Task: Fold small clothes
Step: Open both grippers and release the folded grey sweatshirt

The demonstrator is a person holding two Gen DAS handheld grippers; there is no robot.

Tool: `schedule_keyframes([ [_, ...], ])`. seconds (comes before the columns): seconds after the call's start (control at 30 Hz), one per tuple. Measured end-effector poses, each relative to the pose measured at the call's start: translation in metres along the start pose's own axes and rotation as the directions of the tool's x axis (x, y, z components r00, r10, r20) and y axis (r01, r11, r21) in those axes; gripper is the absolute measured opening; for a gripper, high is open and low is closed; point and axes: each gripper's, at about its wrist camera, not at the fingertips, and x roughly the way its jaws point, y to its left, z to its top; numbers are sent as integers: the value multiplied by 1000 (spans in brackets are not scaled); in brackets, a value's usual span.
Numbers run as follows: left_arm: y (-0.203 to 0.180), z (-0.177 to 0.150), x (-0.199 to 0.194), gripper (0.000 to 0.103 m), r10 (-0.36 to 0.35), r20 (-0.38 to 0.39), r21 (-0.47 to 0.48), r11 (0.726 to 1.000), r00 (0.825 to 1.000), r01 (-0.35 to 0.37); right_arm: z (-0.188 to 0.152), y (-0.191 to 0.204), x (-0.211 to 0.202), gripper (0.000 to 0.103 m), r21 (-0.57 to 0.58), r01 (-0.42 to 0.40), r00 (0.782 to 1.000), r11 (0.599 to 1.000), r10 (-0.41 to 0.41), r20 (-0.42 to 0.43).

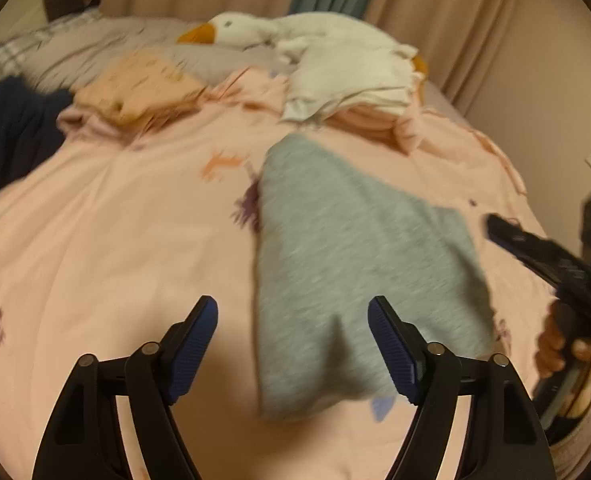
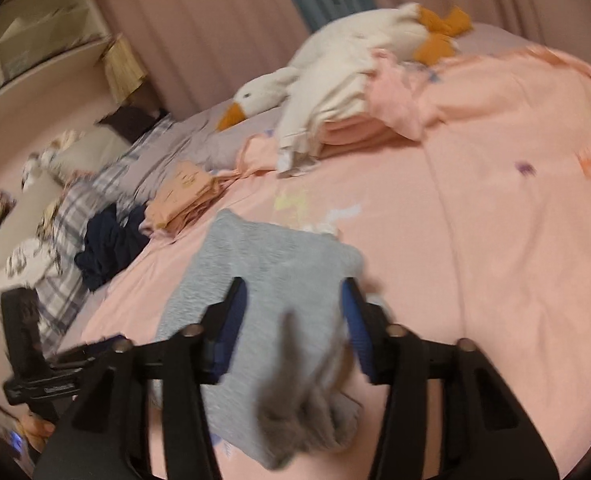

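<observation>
Hand-held gripper (image 1: 293,354) on the left hovering open-jawed over grey garment (image 1: 347,256) lying on pink bed (image 1: 115,240).
Right hand-held gripper (image 2: 293,332), also open, is straddling the bunched near end; smoothing that bunch first would likely be giving a cleaner fold.

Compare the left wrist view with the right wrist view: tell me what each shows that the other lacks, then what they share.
Only the left wrist view shows the left gripper with its jaws spread and nothing between them. Only the right wrist view shows the shelf unit, the plaid bedding and the right gripper jaws spread. Both show the grey garment, goose plush, navy clothes and pink duvet.
</observation>
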Motion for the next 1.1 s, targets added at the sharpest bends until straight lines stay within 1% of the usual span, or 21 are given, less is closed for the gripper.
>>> schedule_keyframes([
  [0.03,-5,2,2,70,-8,5,14,1000,1000,8,2,7,6,38,-26,1,1000,1000,-1,-10],
  [0.07,-9,3,5,67,-13,7,23,1000,1000,13,3,14,15,32,-62,5,1000,998,-7,-29],
  [0.1,-13,3,10,61,-15,0,38,999,1000,15,5,18,24,28,-85,18,999,996,-22,-45],
  [0.13,-16,2,16,53,-15,-13,48,999,1000,16,7,20,39,27,-101,41,996,994,-49,-78],
  [0.17,-18,1,23,50,-14,-34,55,998,999,16,8,19,48,25,-100,52,993,994,-62,-104],
  [0.2,-18,-1,30,49,-13,-55,59,998,998,16,9,15,58,23,-91,72,988,993,-83,-130],
  [0.23,-17,-3,39,49,-8,-80,57,998,997,12,8,9,73,22,-75,106,978,991,-118,-173],
  [0.27,-15,-5,44,49,7,-88,57,998,996,-2,7,4,81,19,-65,132,970,989,-142,-197],
  [0.3,-13,-7,47,49,24,-91,63,998,996,-18,5,-2,89,18,-57,165,959,985,-174,-223],
  [0.33,-11,-8,49,49,30,-90,67,997,995,-24,2,-10,99,18,-46,200,943,979,-205,-262],
  [0.4,-8,-7,49,49,27,-94,58,998,995,-22,-1,-19,106,19,-4,192,939,981,-185,-291],
  [0.47,-7,-3,46,49,23,-96,44,999,995,-18,1,-24,103,19,35,181,945,983,-163,-284],
  [0.53,-9,0,40,49,21,-78,42,999,997,-18,3,-23,94,21,42,170,955,984,-155,-252],
  [0.57,-12,4,35,49,17,-55,45,999,998,-15,3,-18,84,25,31,150,965,988,-140,-221],
  [0.6,-14,6,32,49,12,-41,49,999,999,-10,2,-12,74,24,16,128,974,992,-122,-193],
  [0.63,-17,8,30,49,8,-31,55,998,999,-6,1,-4,60,24,-7,86,983,996,-86,-160],
  [0.7,-23,13,31,49,11,-23,70,998,1000,-9,-6,9,41,24,-47,31,991,998,-37,-128],
  [0.8,-31,19,40,49,23,-20,96,995,1000,-21,-26,32,19,24,-145,-8,992,989,-10,-127],
  [0.87,-33,19,51,49,54,-45,106,993,998,-49,-42,39,13,24,-189,-17,988,982,-12,-152],
  [1.0,-30,13,62,49,95,-73,114,990,993,-86,-72,37,18,21,-258,19,976,966,-74,-205],
  [1.1,-26,8,63,49,107,-78,108,989,991,-98,-77,31,21,20,-252,23,973,968,-79,-216],
])
